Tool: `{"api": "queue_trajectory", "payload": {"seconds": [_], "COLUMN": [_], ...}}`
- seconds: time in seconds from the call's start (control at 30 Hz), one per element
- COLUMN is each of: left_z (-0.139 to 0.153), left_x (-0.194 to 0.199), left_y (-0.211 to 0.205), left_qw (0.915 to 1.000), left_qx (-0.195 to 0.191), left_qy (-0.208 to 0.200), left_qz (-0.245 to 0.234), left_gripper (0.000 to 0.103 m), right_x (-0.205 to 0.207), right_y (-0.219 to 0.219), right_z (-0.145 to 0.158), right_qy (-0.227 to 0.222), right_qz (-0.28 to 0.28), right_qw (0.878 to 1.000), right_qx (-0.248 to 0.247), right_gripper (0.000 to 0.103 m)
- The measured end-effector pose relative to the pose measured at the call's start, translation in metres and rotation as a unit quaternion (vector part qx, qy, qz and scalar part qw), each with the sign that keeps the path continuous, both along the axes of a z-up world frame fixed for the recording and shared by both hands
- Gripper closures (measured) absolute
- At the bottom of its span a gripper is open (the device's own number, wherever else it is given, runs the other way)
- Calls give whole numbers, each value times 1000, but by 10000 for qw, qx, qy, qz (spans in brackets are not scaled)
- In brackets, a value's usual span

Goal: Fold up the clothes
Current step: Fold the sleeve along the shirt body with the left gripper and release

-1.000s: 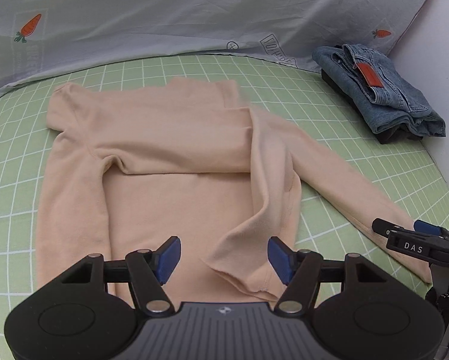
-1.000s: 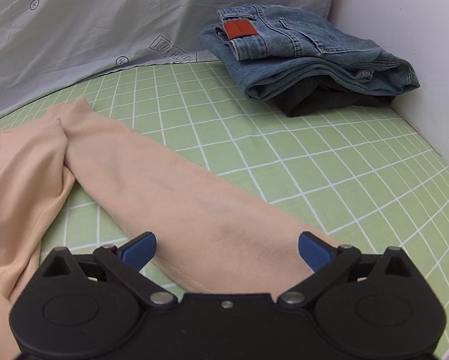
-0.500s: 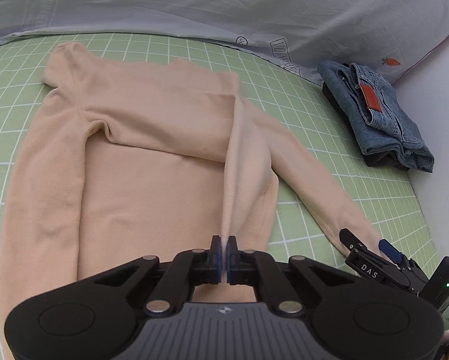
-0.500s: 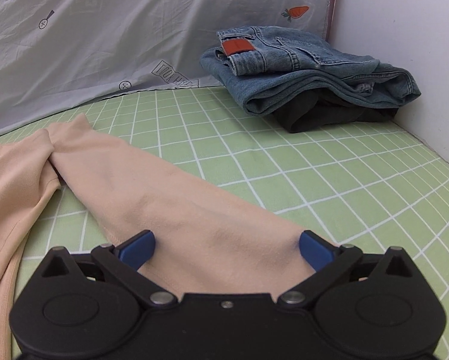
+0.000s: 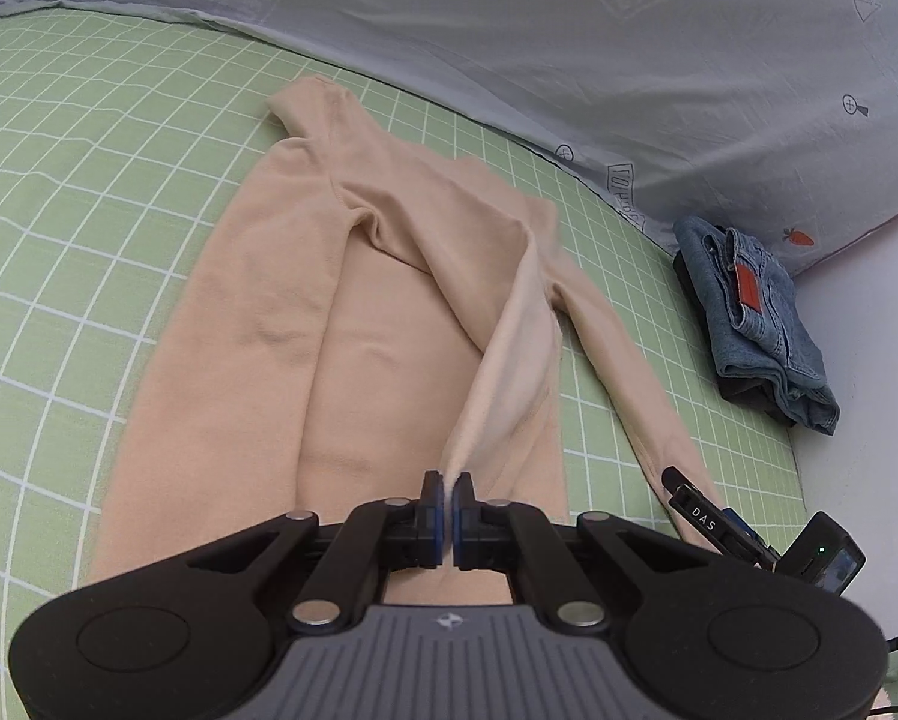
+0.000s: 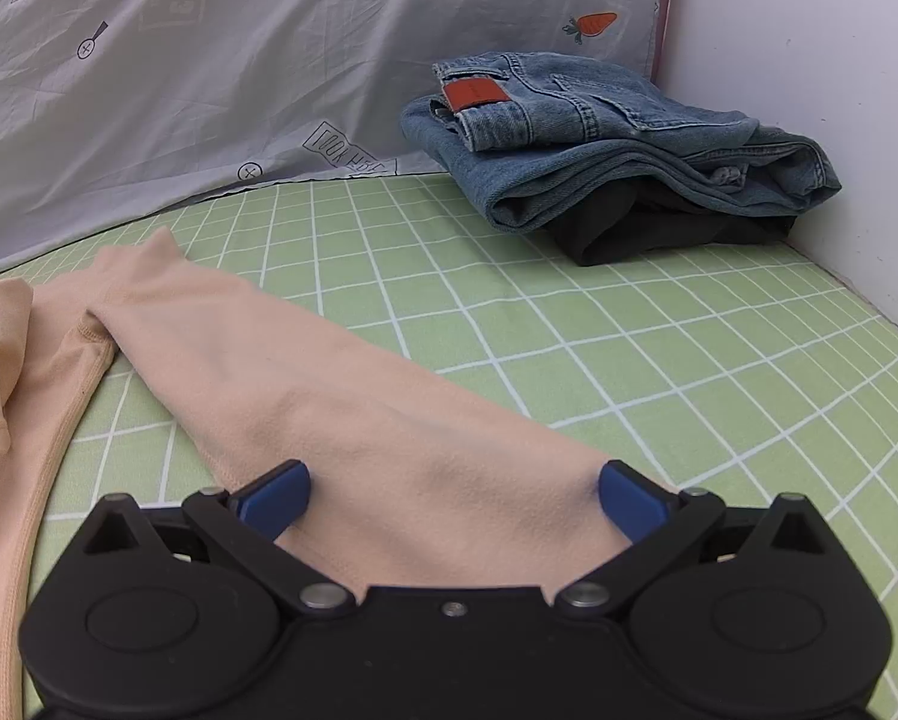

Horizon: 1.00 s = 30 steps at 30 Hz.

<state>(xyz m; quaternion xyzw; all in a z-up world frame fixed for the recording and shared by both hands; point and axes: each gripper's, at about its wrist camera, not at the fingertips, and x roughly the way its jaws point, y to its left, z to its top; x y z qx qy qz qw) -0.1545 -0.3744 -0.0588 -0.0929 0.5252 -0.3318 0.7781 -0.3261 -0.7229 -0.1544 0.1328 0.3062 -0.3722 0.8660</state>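
Note:
A peach long-sleeved top (image 5: 383,324) lies spread on the green checked sheet (image 5: 71,228). My left gripper (image 5: 448,489) is shut on the top's hem edge and holds it lifted, so a flap of cloth rises from the body toward the jaws. My right gripper (image 6: 452,495) is open, its blue fingertips (image 6: 275,495) straddling the end of the right sleeve (image 6: 341,396), which lies flat between them. The right gripper also shows in the left wrist view (image 5: 704,516) at the sleeve's cuff.
Folded blue jeans (image 6: 599,138) on a dark garment (image 6: 647,228) sit at the back right by the white wall (image 6: 809,90). A grey carrot-print pillow (image 6: 209,60) runs along the back. The jeans also show in the left wrist view (image 5: 755,318).
My left gripper closed on the top's hem edge and raised it, pulling the flap up and back. The right gripper stayed open, settling lower over the sleeve end.

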Motion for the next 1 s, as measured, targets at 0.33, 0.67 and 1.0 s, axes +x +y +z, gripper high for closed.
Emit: {"api": "queue_trajectory", "payload": {"seconds": [0.33, 0.67, 1.0], "left_z": [-30, -54, -57], "left_x": [0, -6, -8], "left_y": [88, 120, 122], "left_qw": [9798, 9715, 9809], "left_qx": [-438, -136, 302], "left_qy": [1171, 1424, 1201], "left_qz": [1562, 1890, 1497], "left_gripper": [100, 99, 92], "right_x": [0, 0, 0], "right_y": [0, -1, -1], "right_z": [0, 0, 0], "right_qy": [0, 2, 11], "right_qz": [5, 10, 6], "right_qw": [10000, 10000, 10000], "right_qx": [-1, -4, -12], "right_gripper": [0, 0, 0]}}
